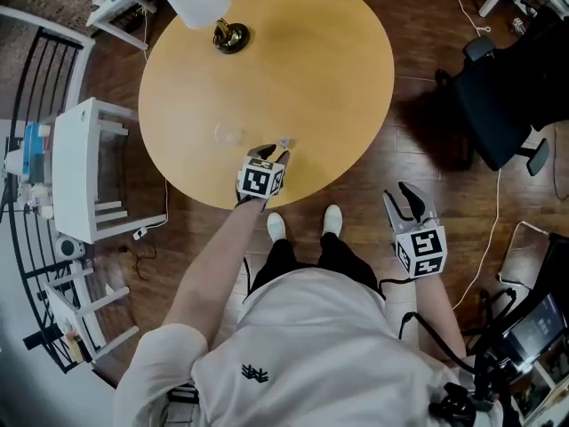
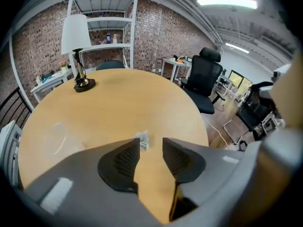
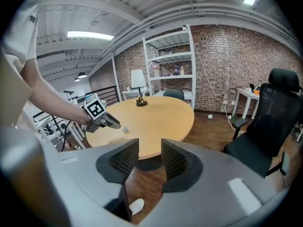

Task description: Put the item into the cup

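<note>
Round wooden table, seen from above.

- Lamp with white shade stands at 11 o'clock on the tabletop, near the rim.
- Cup, clear and faint against the wood, sits at 7 o'clock from the table's centre and looks upright. What is inside it cannot be made out.
- Item, a small pale crumpled-looking piece, lies on the bare wood at about 6 o'clock, close to the near rim. It is to the 3 o'clock side of the cup and clearly apart from it. It is not in the cup.

Left gripper: over the near edge of the table, pointing toward 12 o'clock.
- Its own view shows the jaws released, with a gap of bare tabletop between the ribbed pads.
- The item lies just beyond the tips, by the left pad, and is not gripped.
- Whether the tips touch it cannot be told.

Right gripper: off the table at 4 o'clock from its centre, held over the wooden floor.
- Jaws released, nothing between them. Only the floor and the table's edge show through the gap.
- Its view looks back across the table at the left gripper and the item.

Black chair stands on the floor at 3 o'clock of the table. A white rack stands at 9 o'clock.
</note>
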Available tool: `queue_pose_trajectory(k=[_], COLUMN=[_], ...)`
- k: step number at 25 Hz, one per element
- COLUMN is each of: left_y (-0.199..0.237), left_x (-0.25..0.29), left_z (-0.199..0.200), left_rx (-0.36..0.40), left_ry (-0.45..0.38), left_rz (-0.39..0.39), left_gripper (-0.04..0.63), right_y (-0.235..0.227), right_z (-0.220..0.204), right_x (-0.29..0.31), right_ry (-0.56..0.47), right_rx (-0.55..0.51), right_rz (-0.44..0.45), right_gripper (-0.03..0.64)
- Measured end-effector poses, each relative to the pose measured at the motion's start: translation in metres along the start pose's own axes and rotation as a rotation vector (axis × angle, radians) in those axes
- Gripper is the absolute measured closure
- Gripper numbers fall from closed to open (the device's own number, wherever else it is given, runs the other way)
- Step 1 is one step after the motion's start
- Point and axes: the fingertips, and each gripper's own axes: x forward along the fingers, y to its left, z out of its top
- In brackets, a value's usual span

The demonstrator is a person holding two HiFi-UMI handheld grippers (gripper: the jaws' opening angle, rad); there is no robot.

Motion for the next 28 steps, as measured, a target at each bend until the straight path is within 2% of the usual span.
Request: queue_pose_trajectory(k=[3, 7, 11, 13, 17, 22, 28], left_y=[0.013, 0.025, 0.031, 0.024, 0.022, 0.032, 0.077], left_x=[0.026, 0.048, 0.053, 0.048, 0.012, -0.058, -0.136], left_z=[0.0, -0.007, -0.009, -0.004, 0.008, 0.024, 0.037], left_rx=[0.007, 0.029, 0.073, 0.103, 0.118, 0.139, 0.153], left_ry=[0.045, 0.079, 0.069, 0.046, -0.007, -0.116, -0.226], left_rz=[0.036, 0.046, 0.051, 0.023, -0.036, -0.104, -0.092], left_gripper=[0.463, 0.463, 0.557, 0.572, 0.572, 0.574, 0.574], right_y=[-0.005, -0.001, -0.002, 0.0, 0.022, 0.065, 0.117], right_z=[-0.008, -0.007, -0.003, 0.0, 0.021, 0.052, 0.08], right_x=[-0.001, -0.001, -0.001, 0.001, 0.018, 0.048, 0.08], right_ry=[0.029, 0.052, 0.063, 0.066, 0.055, 0.025, 0.014], right_rx=[0.011, -0.001, -0.003, -0.003, -0.024, -0.055, -0.092], right_rz=[-0.008, -0.029, -0.06, -0.067, -0.051, -0.015, 0.026], right_gripper=[0.466, 0.468, 0.469, 0.471, 0.471, 0.474, 0.474])
